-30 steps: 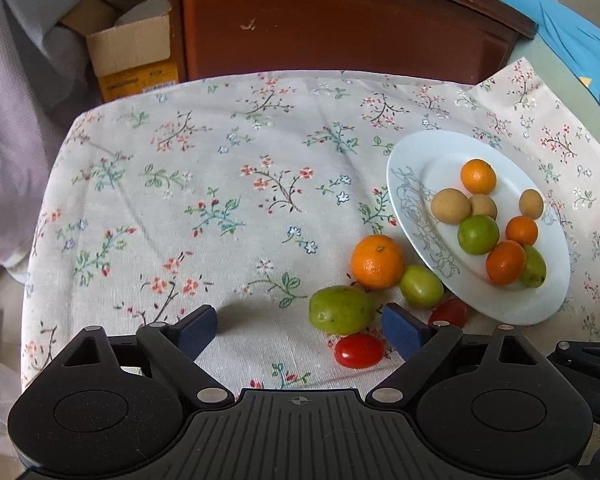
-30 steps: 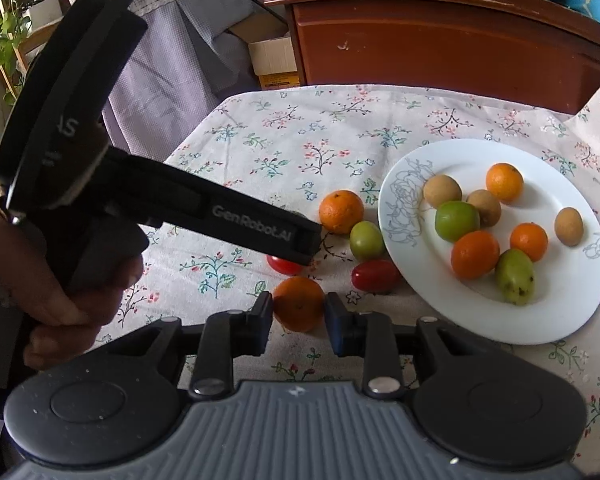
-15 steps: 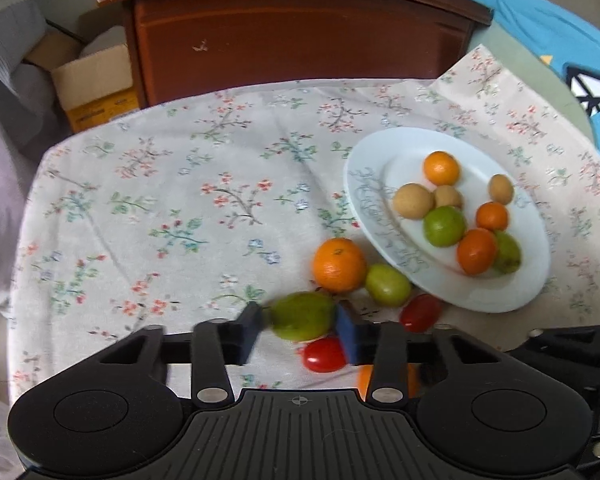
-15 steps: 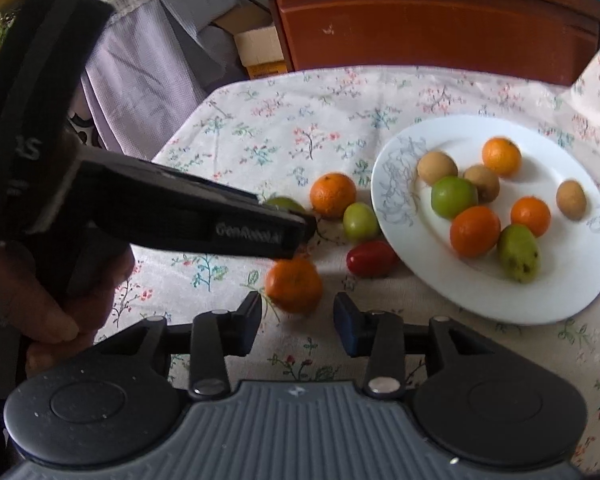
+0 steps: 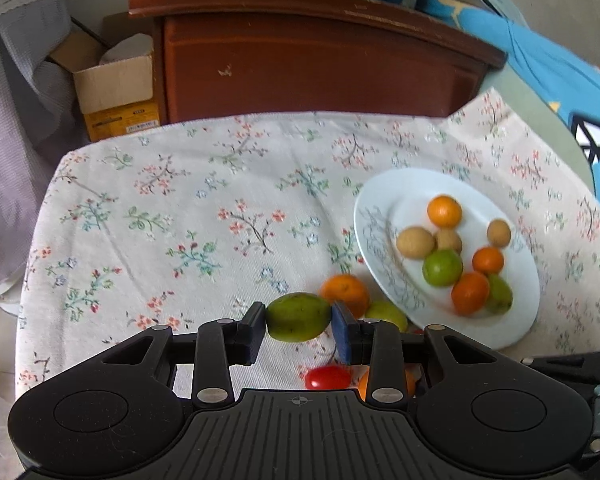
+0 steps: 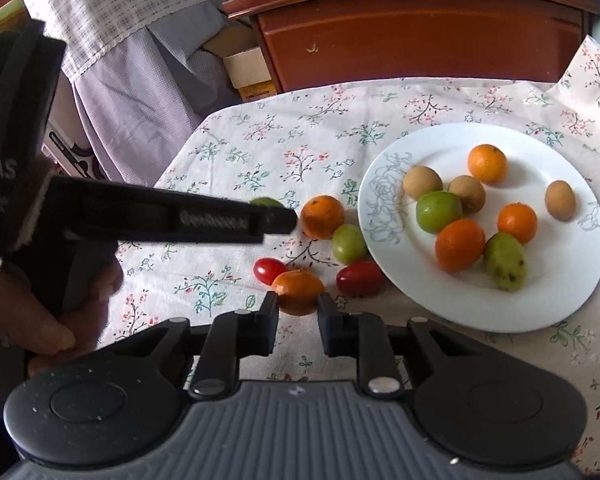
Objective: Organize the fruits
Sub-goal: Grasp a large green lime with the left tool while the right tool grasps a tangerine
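- While the left tongs point(image 5: 299, 317) gripped a large green fruit point(image 5: 299, 316) between both pads, that fruit sat just above the floral tablecloth point(image 5: 204, 216) on the table, near the front edge.
- From the right wrist view, the left tongs' black body point(image 6: 172, 218) crossed the frame, a person's hand point(image 6: 40, 312) wrapped round its handle, and only a sliver of the green fruit showed behind it.
- Just right of the held green fruit lay a loose orange point(image 5: 345, 294), touching a small green fruit point(image 5: 386, 314) that rested against the rim of the white plate point(image 5: 380, 240).
- Nearer the front lay a red cherry tomato point(image 6: 269, 271) and, right of it, a darker oblong tomato point(image 6: 360, 278) by the plate's edge.
- Between those two, the right tongs point(image 6: 298, 310) had just been closing, and their pads pressed on a small orange point(image 6: 298, 292) close to the tablecloth.
- On the plate lay three oranges, three brown round fruits and two green ones, clustered towards its middle.
- Behind the table stood a brown wooden cabinet point(image 5: 312, 60), with an open cardboard box point(image 5: 114, 88) to its left.
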Demonstrator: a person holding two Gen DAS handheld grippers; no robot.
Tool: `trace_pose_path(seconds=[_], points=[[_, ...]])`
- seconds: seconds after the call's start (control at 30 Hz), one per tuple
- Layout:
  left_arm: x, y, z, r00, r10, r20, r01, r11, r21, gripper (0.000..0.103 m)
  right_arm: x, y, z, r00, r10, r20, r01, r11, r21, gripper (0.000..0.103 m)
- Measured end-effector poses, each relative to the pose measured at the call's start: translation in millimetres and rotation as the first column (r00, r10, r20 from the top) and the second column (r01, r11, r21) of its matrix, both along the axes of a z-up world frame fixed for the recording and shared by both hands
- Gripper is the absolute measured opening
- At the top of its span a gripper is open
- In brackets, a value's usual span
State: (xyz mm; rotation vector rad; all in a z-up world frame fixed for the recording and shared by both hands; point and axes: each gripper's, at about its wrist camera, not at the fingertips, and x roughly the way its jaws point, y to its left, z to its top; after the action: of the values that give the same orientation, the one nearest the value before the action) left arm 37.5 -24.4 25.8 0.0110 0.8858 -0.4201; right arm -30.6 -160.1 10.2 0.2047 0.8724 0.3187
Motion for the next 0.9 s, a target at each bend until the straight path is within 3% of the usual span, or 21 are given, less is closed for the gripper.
trace_pose_path(seconds=[0.2, 0.43, 0.53, 0.63, 0.9], points=[[4, 5, 4, 0.999, 0.032, -0.003, -0.033, 0.999, -0.015, 0.033, -1, 0, -4, 1.0, 0.013, -0.007, -0.013, 1.0, 0.011, 0.024], [4, 8, 7, 0.999, 0.038, 0.0, -0.038, 0.999, -0.023, 0.033, 1, 4, -7, 1.0, 0.008, 0.01, -0.008, 1.0, 0.01, 0.043], [3, 6, 6, 0.999, 0.035, -0.003, -0.035, 0.999, -0.021, 0.033, 3, 9, -10, 1.0, 0.02, 0.01, -0.02, 1.0, -0.014, 0.041], [4, 6, 7, 0.999, 0.039, -0.004, -0.039, 0.999, -0.028, 0.033, 3, 11, -14, 1.0, 0.019, 0.0, -0.019, 0.999, -0.044, 0.032], [5, -1, 18, 0.999, 0.036, 0.01, -0.035, 0.997, -0.069, 0.033, 3, -11, 5, 0.998, -0.058, 0.038, 0.058, 0.998, 0.007, 0.032]])
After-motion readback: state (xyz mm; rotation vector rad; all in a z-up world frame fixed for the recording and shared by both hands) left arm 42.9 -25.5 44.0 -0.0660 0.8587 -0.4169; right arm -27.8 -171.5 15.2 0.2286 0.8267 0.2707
